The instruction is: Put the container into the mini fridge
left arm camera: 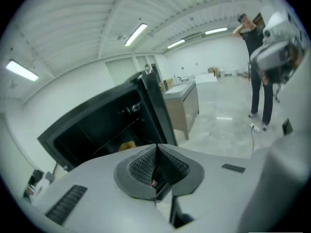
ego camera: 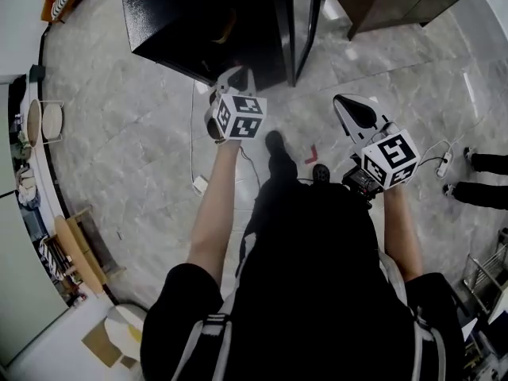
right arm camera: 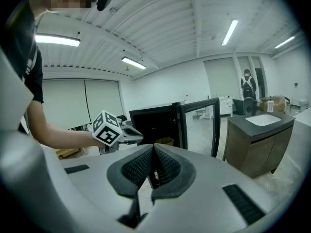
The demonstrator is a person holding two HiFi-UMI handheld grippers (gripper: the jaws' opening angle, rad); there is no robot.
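Left claw (ego camera: 236, 76) and right claw (ego camera: 347, 105), both closed and empty, before the open mini fridge (ego camera: 182, 14)

Left claw's jaws are pressed together with nothing between them, close in front of the fridge's dark opening; right claw, its jaws likewise together on nothing, hangs further back and to the right above the grey marble floor (ego camera: 143, 133); a yellowish container (right arm camera: 165, 141) sits inside the fridge's compartment; the fridge's glass door (right arm camera: 204, 125) stands swung wide; right of it, a brown sink cabinet (right arm camera: 262, 140); beyond, a person in black (right arm camera: 249, 89) stands.
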